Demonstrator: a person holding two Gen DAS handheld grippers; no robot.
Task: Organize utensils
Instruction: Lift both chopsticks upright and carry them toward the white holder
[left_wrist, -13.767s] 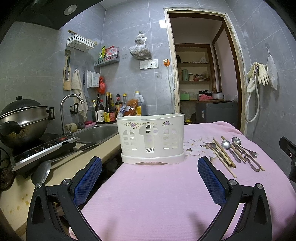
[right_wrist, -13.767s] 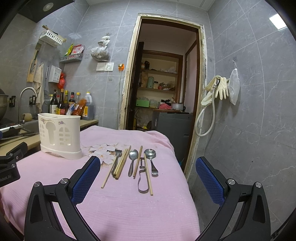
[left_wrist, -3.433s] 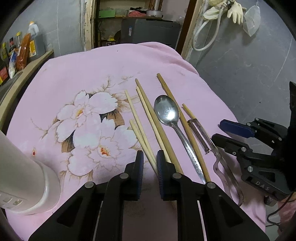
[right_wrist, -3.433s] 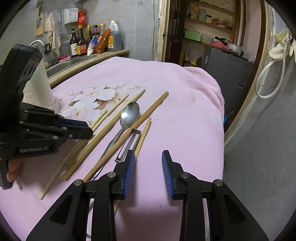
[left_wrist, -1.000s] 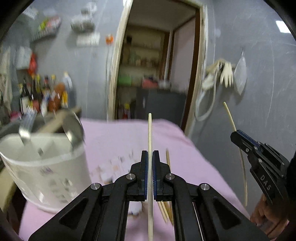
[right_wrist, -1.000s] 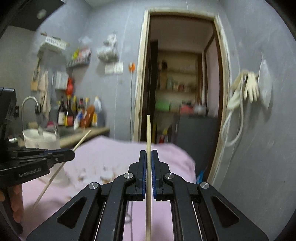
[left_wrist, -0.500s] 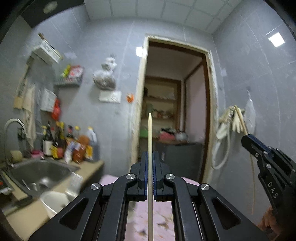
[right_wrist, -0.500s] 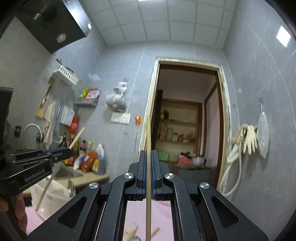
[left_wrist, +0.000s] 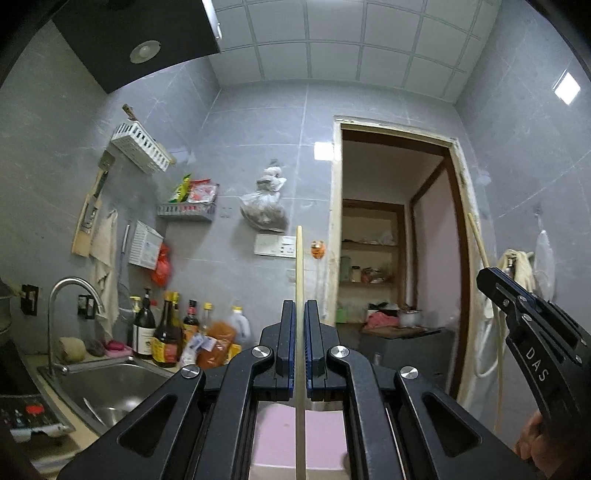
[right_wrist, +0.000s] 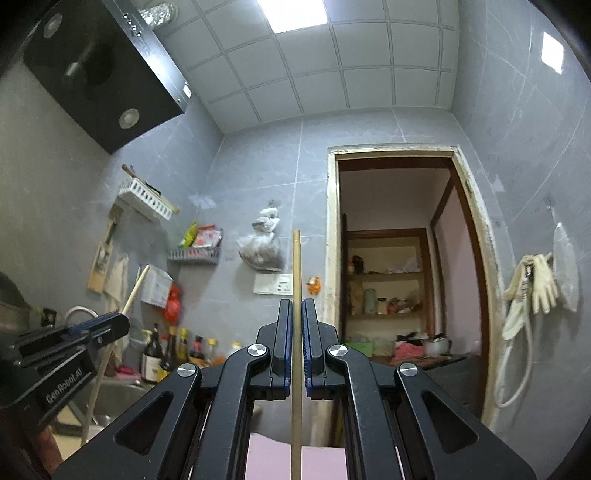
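Mid-carry: the left gripper (left_wrist: 299, 345) and right gripper (right_wrist: 293, 343) each pinch one upright chopstick (left_wrist: 299, 266), raised before the doorway (left_wrist: 399, 236). Next: lower both into the unseen utensil holder.

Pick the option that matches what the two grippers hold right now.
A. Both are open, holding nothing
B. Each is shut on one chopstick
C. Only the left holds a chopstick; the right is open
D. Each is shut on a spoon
B. The left gripper is shut on a chopstick standing upright between its pads, and the right gripper is shut on its own chopstick the same way.
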